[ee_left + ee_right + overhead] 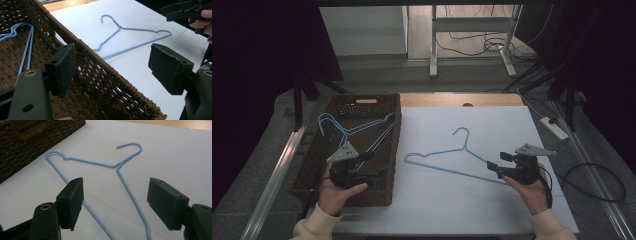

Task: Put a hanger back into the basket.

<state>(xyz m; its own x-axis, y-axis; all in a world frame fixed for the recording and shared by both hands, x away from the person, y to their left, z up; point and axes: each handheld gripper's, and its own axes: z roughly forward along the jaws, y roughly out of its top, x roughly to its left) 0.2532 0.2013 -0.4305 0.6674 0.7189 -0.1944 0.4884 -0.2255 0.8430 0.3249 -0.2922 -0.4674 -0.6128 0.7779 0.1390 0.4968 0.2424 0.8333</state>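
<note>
A blue wire hanger (447, 159) lies flat on the white table top (492, 125), hook toward the far side. My right gripper (495, 161) sits at its right end, open; in the right gripper view the hanger (100, 165) runs between and under the jaws of that gripper (116, 185), and the pads do not touch it. A brown wicker basket (362, 104) stands at the left with blue hangers (354, 128) inside. My left gripper (379, 164) hovers open and empty over the basket's near right part. The left gripper view shows its jaws (113, 52) astride the basket rim (100, 65).
A wooden strip (462, 99) borders the table's far edge. A white power strip (554, 127) and cables (597, 182) lie on the floor at the right. Desk legs (432, 50) stand beyond the table. A metal rail (277, 175) runs along the left.
</note>
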